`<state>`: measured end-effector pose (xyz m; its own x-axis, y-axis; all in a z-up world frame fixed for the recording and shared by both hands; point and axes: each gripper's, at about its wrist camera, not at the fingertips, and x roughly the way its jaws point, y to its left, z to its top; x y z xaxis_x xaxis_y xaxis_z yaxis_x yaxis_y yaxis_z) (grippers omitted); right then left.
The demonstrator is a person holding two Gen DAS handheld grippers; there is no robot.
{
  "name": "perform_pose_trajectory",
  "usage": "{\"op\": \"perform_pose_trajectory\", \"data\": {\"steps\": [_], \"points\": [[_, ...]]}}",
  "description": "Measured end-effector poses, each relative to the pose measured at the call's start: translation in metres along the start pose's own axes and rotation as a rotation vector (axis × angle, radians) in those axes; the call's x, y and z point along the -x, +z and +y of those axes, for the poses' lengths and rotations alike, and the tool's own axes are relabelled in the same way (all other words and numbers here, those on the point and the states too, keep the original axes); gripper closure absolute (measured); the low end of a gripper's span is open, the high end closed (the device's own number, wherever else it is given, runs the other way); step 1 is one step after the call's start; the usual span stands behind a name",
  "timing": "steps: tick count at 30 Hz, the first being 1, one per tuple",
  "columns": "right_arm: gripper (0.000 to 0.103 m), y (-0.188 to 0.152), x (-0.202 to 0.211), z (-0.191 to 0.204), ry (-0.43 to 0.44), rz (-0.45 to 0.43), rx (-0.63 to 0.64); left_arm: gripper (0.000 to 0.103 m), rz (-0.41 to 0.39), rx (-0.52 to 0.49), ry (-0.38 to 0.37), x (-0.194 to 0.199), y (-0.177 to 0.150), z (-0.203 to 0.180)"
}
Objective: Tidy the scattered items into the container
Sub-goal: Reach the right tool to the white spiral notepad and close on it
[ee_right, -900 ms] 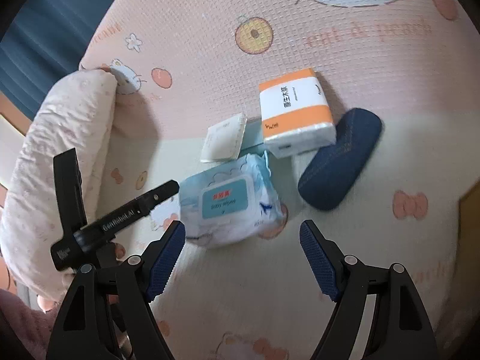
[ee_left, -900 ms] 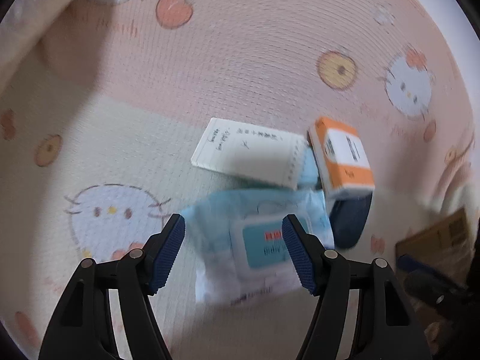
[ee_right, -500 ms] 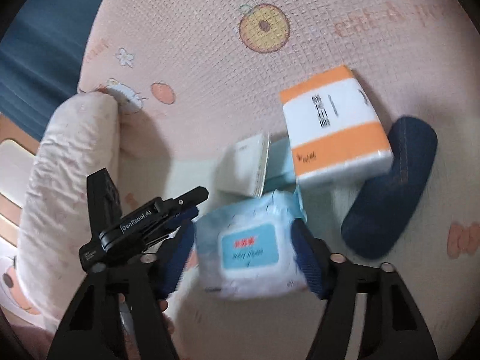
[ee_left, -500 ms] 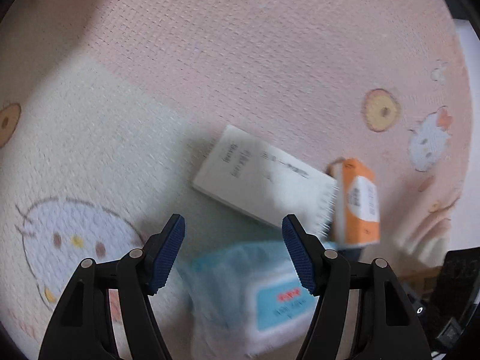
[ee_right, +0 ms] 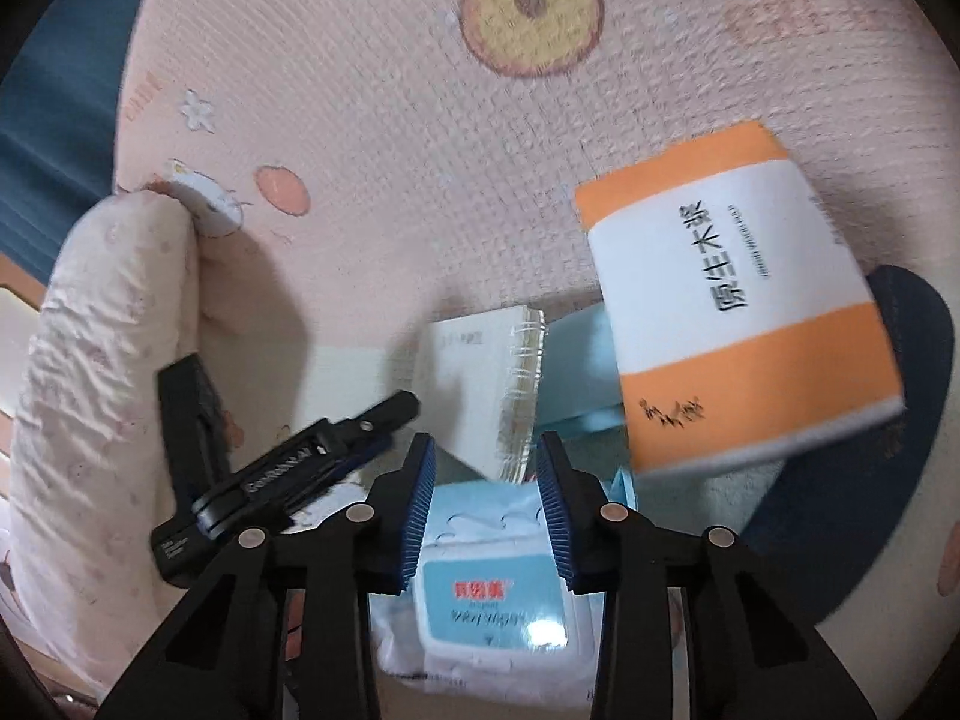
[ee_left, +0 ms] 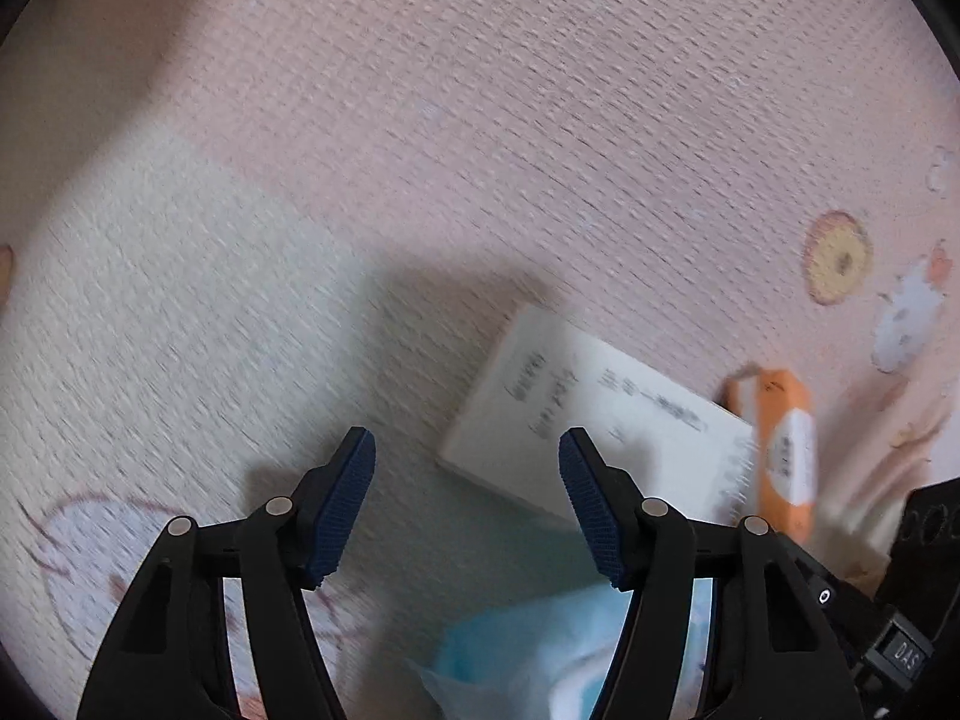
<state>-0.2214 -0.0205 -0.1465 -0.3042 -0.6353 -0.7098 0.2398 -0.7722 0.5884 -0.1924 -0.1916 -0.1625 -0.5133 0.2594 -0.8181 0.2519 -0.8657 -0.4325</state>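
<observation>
My right gripper [ee_right: 486,480] is shut on the top end of a blue-and-white wet-wipes pack [ee_right: 492,612], which lies on the pink cartoon bedspread [ee_right: 390,150]. The same wipes pack [ee_left: 540,654] shows at the bottom of the left wrist view. My left gripper [ee_left: 468,480] hangs open over bare bedspread, just left of a white spiral notebook [ee_left: 600,420] and holding nothing. Beyond the notebook [ee_right: 480,384] lies an orange-and-white tissue pack [ee_right: 738,300], with a dark blue case [ee_right: 870,468] to its right.
A pale pillow [ee_right: 102,390] lies along the left, with the left gripper's black body [ee_right: 270,480] beside it. A light blue item [ee_right: 576,372] is tucked under the tissue pack [ee_left: 786,450]. Open bedspread [ee_left: 480,120] stretches beyond the items.
My right gripper moved down onto the wipes pack and its jaws came in from wide to closed on it. My left gripper moved forward past the pack toward the notebook, staying open.
</observation>
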Motion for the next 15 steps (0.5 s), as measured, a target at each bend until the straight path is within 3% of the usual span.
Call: {"op": "perform_pose_trajectory", "data": {"steps": [5,13,15], "points": [[0.071,0.004,-0.014,-0.004,0.012,0.017,-0.020,0.036,0.051,0.000,-0.110,-0.007,0.007,-0.002],[0.071,0.007,-0.029,-0.007,0.048,0.026,-0.022,0.037,0.071,-0.060,-0.133,-0.015,-0.013,-0.030],[0.079,0.006,-0.030,-0.007,0.054,0.007,-0.020,0.040,0.063,-0.065,-0.124,-0.018,-0.018,-0.035]]}}
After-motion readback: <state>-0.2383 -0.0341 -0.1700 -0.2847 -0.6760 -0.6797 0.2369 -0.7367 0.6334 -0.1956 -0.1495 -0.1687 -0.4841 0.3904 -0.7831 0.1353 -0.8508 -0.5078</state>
